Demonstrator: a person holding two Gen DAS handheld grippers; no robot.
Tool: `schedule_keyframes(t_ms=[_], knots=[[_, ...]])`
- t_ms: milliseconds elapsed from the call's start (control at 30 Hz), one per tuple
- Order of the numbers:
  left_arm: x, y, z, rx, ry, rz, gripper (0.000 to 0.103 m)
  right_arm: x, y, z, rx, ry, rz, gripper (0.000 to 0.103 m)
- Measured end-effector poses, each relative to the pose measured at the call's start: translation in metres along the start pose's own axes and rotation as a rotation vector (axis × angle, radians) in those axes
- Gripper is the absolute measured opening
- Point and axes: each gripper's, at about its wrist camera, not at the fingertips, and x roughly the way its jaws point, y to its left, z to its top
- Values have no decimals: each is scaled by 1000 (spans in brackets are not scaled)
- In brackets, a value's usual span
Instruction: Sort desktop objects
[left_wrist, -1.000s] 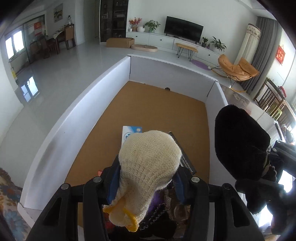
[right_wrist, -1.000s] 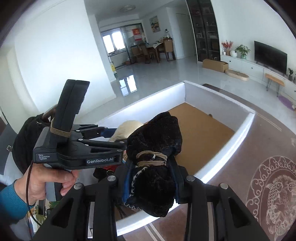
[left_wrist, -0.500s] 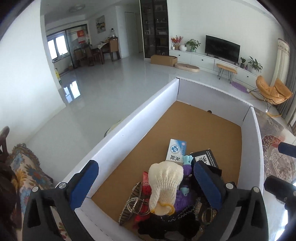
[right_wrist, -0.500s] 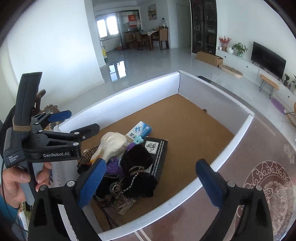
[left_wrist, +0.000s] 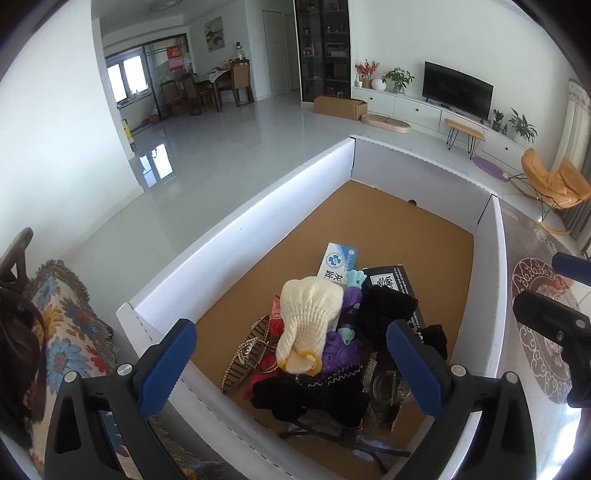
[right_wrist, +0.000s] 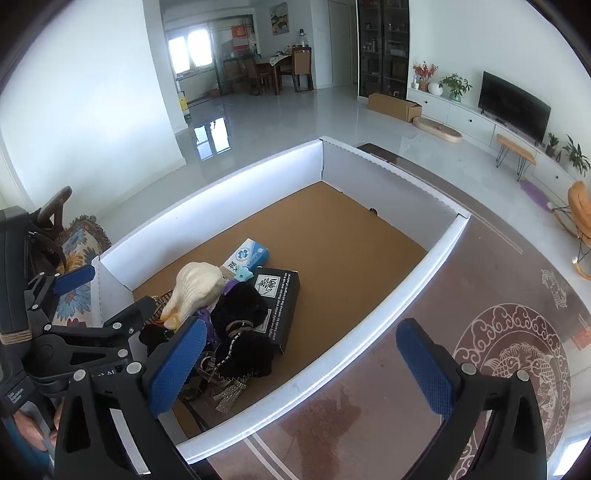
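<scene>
Now both jaws gape empty above the cream glove (left_wrist: 308, 314) in the box (left_wrist: 236, 229).

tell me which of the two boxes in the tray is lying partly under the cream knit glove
The light blue and white box: its near end is tucked under the cream knit glove. The black box lies beside the glove, clear of it.

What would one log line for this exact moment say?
left tool: open, empty | right tool: open, empty | cream knit glove and black knit bundle: on pile in white box
</scene>
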Motion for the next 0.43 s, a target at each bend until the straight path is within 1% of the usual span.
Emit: schedule_keyframes(t_ms=[100,167,233,367,433], knots=[[-7,1,0,10,-38,27,103,0,5,0,-17,-3,-4,103],[-8,3,1,8,-41,13,103,2,5,0,-11,-2,3,103],[-8,5,1,4,-34,-18,103,5,6,0,-7,1,6,103],[-14,12,-3,-55,-78,-5,103,9,6,-1,-6,11,5,103],[-16,13,-3,-63,-84,5,103,11,6,-2,-8,13,7,103]])
